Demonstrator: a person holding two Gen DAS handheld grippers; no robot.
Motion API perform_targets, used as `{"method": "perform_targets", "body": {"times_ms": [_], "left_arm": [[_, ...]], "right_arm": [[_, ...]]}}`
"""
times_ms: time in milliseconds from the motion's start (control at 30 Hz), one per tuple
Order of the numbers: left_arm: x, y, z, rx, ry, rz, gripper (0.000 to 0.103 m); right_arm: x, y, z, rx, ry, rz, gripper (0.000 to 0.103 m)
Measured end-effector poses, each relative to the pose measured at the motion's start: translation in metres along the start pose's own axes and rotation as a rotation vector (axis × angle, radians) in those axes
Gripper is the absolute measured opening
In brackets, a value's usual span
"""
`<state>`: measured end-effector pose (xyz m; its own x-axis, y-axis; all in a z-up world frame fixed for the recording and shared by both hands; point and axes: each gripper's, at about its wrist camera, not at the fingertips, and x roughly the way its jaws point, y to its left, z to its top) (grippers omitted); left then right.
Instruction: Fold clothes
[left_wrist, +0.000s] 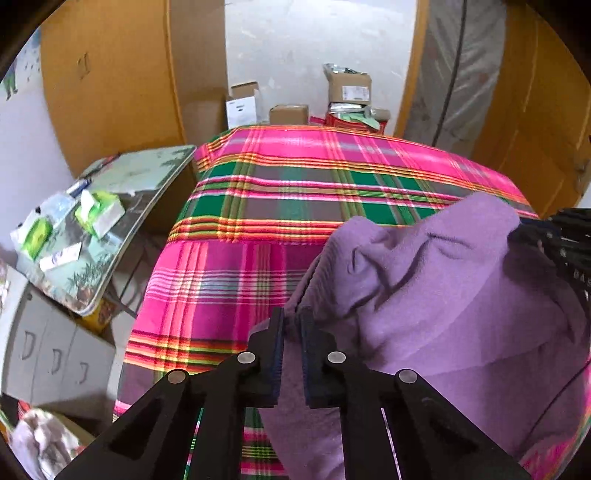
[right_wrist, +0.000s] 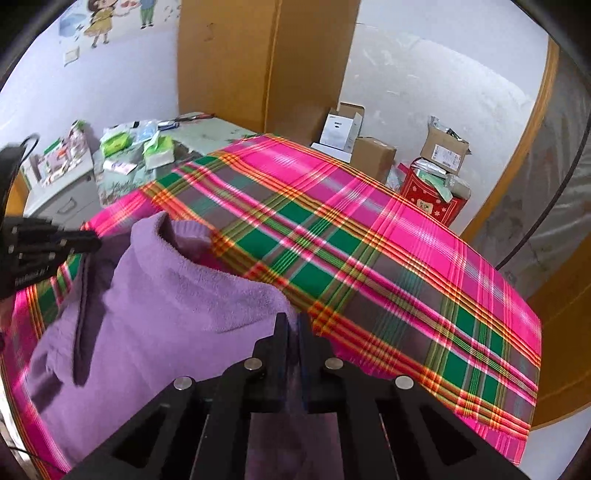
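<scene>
I am folding a purple sweater (left_wrist: 443, 295). It lies bunched up on the near part of the surface, on top of a bright pink and green plaid cloth (left_wrist: 280, 192). The cloth gives me a big flat place to work on, and most of it past the sweater is bare, so I think there is room to lay the sweater out.

My left gripper (left_wrist: 291, 354) has its jaws squeezed nearly together, and a thin edge of the purple sweater is pinched between them. My right gripper (right_wrist: 291, 354) is the same: its jaws are clenched on another bit of the sweater's edge. I hold the sweater at two spots, one in each hand, so that the edge between them can be pulled straight and does not flop.

From the right wrist I can see the round neck hole (right_wrist: 184, 240) of the sweater, standing up a little, and the left gripper (right_wrist: 85, 238) off to the side by the sweater's far edge. I cannot tell which part of the sweater each hand holds, a shoulder or a hem.

Both grippers point down at a slant. I think that helps me lift the edge and carry it over the rest of the sweater.

A side table (left_wrist: 122, 206) with tissue packs (left_wrist: 98, 210) stands near, out of my way.
</scene>
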<state>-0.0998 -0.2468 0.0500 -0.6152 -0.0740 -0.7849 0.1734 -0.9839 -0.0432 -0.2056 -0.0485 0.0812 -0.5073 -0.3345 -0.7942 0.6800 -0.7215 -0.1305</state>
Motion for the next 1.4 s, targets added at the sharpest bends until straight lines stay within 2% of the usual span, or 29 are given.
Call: {"method": "perform_targets", "body": {"times_ms": [333,500,633,767,867,967,1100,1233,1400], "left_arm": [[0.0,0.022,-0.004,-0.043,-0.016,0.037,0.007],[0.001,0.029,-0.007,-0.057,-0.017,0.05,0.007],[0.001,0.033,-0.011,-0.073,-0.012,0.051,0.007],[-0.006,0.032,-0.016,-0.073,-0.024,0.046,0.007],[-0.019,0.029,-0.017,-0.079,-0.051,0.03,0.007],[-0.033,0.02,-0.018,-0.07,-0.07,0.018,0.012],[-0.052,0.002,-0.022,-0.039,-0.09,-0.011,0.017],[-0.067,-0.035,-0.029,0.041,-0.101,-0.081,0.025],[-0.081,-0.085,-0.034,0.141,-0.109,-0.166,0.025]], "right_arm": [[0.023,-0.004,0.037,0.032,-0.008,-0.035,0.005],[0.047,-0.005,0.054,0.036,0.035,-0.052,0.005],[0.062,-0.003,0.054,0.041,0.096,-0.015,0.006],[0.05,-0.008,0.05,0.069,0.089,0.011,0.008],[0.025,-0.018,0.046,0.097,0.059,0.036,0.018],[-0.003,-0.025,0.039,0.113,0.02,0.057,0.024],[-0.042,-0.031,0.02,0.126,-0.025,0.075,0.024],[-0.077,-0.036,-0.021,0.131,-0.049,0.085,0.024],[-0.108,-0.044,-0.085,0.154,-0.063,0.079,0.024]]}}
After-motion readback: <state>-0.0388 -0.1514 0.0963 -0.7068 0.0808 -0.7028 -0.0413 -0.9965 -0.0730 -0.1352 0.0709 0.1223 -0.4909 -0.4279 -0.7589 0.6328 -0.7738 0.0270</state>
